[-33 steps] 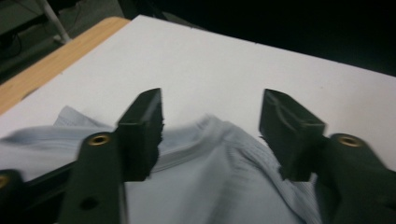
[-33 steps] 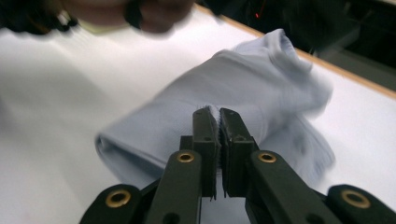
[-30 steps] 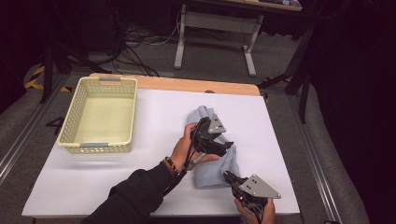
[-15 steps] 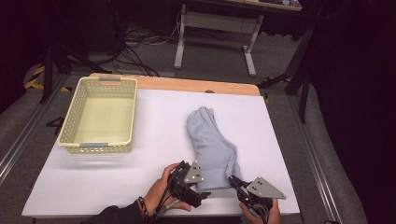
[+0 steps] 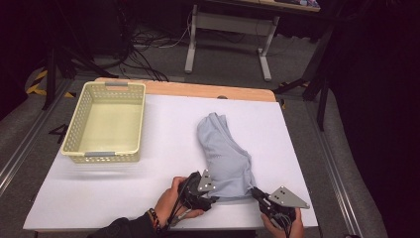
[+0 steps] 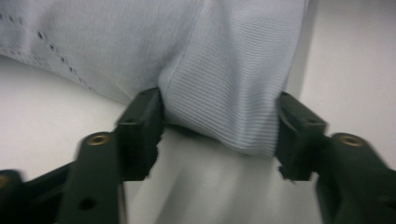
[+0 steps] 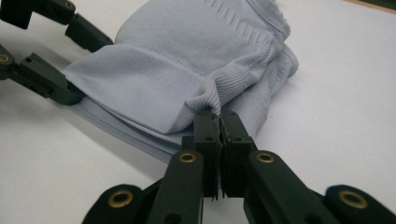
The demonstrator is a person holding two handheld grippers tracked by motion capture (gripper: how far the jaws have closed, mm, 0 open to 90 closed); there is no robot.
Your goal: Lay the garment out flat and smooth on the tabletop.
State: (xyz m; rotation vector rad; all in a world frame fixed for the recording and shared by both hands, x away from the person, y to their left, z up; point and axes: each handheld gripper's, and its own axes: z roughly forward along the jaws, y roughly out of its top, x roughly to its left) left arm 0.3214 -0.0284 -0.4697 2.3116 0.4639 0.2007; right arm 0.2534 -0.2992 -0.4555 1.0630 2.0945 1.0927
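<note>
Claws on the white table [image 5: 124,198]: right claw [image 7: 218,122] pinches the pale-blue garment [image 5: 225,153]'s hem, left claw [image 6: 219,135] closing around it.

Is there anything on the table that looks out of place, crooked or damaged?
Nothing looks damaged or spilled. The light blue garment lies crumpled and slanted on the white table, not flat. The right gripper pinches its ribbed hem, and the left gripper has just been closing around the other corner. The yellow basket sits straight.

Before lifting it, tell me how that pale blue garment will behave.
The pale blue garment looks floppy: its ribbed hem bunches where the right gripper pinches it, so it will probably sag between grips. Thin knit suggests light. Folded layers may slide apart.
</note>
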